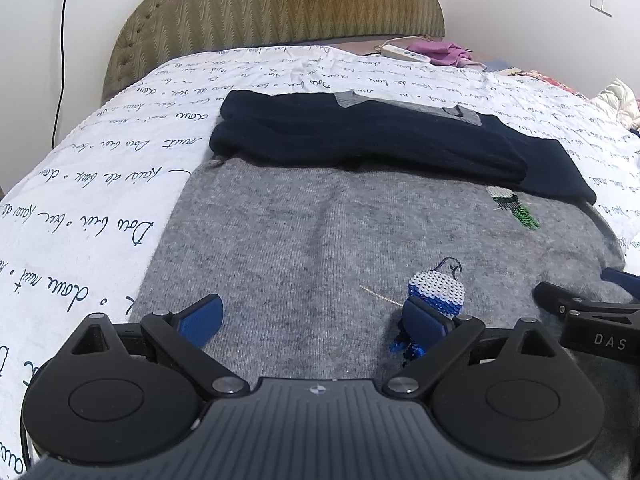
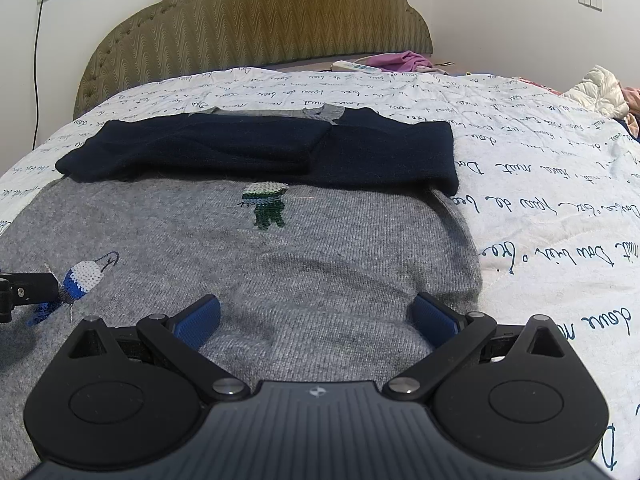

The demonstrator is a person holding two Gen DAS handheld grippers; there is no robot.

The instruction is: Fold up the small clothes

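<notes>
Left wrist view, sweeping from the left: white bedspread point(image 1: 92, 184) printed with dark cursive script, then grey knit sweater point(image 1: 304, 240) spread flat on it, navy sleeves point(image 1: 360, 144) folded across its upper part. Left gripper point(image 1: 320, 320) low over the near edge of the grey knit, jaws spread wide, nothing between the blue pads point(image 1: 202, 318). Right pad sitting in front of a white-and-blue beaded bird patch point(image 1: 438, 294). Further right, a green-and-white beaded patch point(image 1: 514, 210) just below the navy sleeve edge. At the right margin, right gripper point(image 1: 588, 312) entering, lettered "DAS".

Right wrist view, left to right again: a black part of the left gripper point(image 2: 24, 290) at the margin, touching the bird patch point(image 2: 86, 276). Right gripper point(image 2: 316, 316) over the sweater's near right corner, jaws wide apart, empty. Green patch point(image 2: 268, 206) up centre. Padded olive headboard point(image 2: 256, 36) behind. Pink cloth point(image 2: 400, 60) and a white remote point(image 2: 356, 66) far back right.
</notes>
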